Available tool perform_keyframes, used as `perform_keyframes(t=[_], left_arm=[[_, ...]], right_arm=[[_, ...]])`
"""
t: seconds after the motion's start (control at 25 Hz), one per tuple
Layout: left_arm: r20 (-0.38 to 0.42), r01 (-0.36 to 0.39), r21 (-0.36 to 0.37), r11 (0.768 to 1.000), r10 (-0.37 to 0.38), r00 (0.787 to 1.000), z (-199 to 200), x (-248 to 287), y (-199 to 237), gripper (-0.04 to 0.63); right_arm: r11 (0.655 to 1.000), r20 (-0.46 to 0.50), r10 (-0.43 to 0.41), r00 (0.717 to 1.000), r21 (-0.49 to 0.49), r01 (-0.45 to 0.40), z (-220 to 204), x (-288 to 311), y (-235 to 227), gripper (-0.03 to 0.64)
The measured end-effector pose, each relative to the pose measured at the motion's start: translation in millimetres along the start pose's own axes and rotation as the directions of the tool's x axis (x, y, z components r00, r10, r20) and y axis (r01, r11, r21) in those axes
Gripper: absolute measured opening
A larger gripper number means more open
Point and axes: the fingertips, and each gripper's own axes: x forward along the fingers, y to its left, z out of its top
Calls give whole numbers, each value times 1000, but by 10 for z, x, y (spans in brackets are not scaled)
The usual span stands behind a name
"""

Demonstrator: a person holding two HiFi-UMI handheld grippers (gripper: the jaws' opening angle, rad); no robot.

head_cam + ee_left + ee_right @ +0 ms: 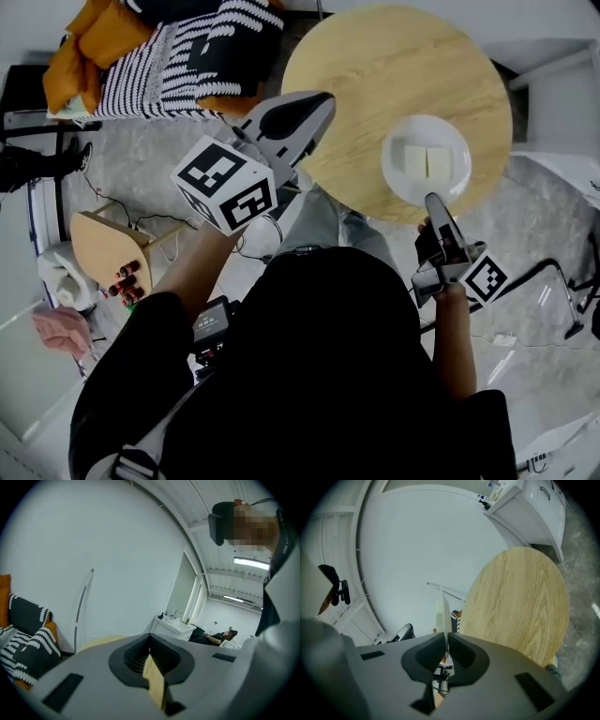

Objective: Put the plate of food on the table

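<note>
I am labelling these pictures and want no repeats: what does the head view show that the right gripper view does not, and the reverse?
Only the head view: the left gripper and the low wooden stand on the floor. Only the right gripper view: the white wall and small bottles far behind. Both: the round wooden table, the plate, seen edge-on from the gripper, and the right gripper shut on its rim.

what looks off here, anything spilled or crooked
Nothing stands out. The white plate looks level by the round table's near edge, its rim pinched in the right gripper, and the two pale food pieces lie flat side by side on it. No spill shows. Whether it already rests on the wood can't be told.
</note>
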Motion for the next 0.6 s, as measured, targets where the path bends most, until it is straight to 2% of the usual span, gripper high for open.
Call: perform_keyframes(t=[0.16, 0.36, 0.6], left_arm=[[-17, 24, -14, 1000, -24, 1000, -40, 12, 37, 8], [-51, 21, -61, 998, -24, 998, -329, -265, 394, 8], [-95, 6, -127, 992, -19, 995, -713, -203, 471, 8]], right_arm=[[999, 13, -9, 1000, 31, 8, -54, 80, -23, 25], [997, 8, -28, 1000, 71, 27, -490, 479, -154, 25], [980, -26, -131, 991, 147, 133, -679, 551, -690, 25]])
